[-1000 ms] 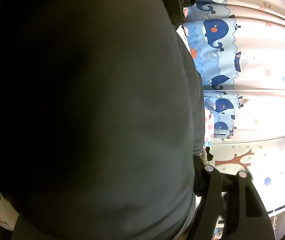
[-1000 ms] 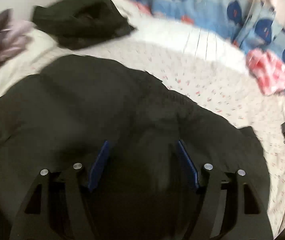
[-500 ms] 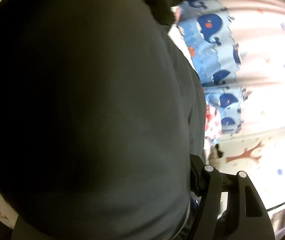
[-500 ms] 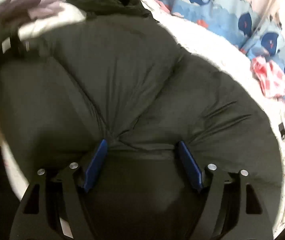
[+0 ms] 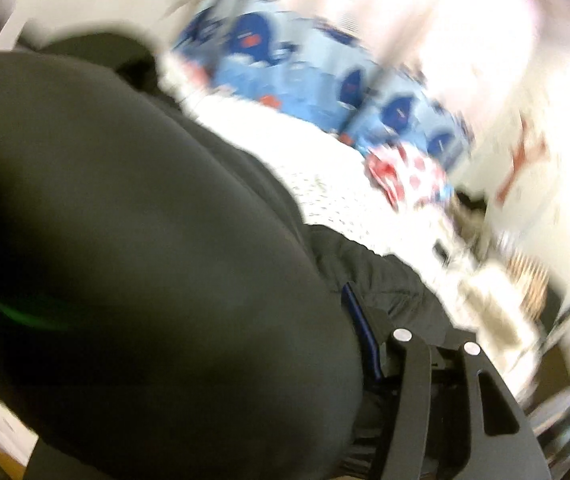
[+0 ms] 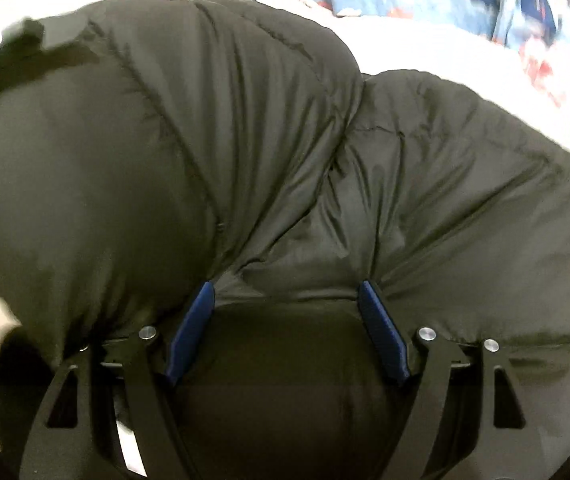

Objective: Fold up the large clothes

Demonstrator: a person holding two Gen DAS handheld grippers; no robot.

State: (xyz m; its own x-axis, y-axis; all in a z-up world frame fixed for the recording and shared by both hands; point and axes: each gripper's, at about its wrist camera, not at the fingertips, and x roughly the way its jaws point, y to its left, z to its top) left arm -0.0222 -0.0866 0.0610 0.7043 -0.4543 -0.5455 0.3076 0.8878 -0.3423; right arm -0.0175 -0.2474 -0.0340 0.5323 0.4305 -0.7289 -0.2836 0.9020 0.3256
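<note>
A big black puffy jacket (image 6: 189,152) lies bunched on the white bed (image 6: 425,52) and fills most of both views. My right gripper (image 6: 287,292) is shut on a thick fold of it; the cloth puckers at both blue pads (image 6: 191,328). In the left wrist view the jacket (image 5: 133,240) bulges over my left gripper (image 5: 281,292). Only that gripper's right blue pad (image 5: 359,332) shows, pressed against the cloth, and the other finger is hidden. The left jaws are closing with the jacket between them.
Blue whale-print pillows (image 5: 325,68) line the far side of the bed. A red and white checked cloth (image 5: 405,172) lies near them on the dotted sheet (image 5: 325,184). Another dark garment (image 5: 97,48) sits behind the jacket. The left wrist view is blurred.
The left wrist view has swung from the curtain down toward the bed, and its blue pad now shows. The right gripper has sunk closer over the jacket, whose folds bulge up around the pads.
</note>
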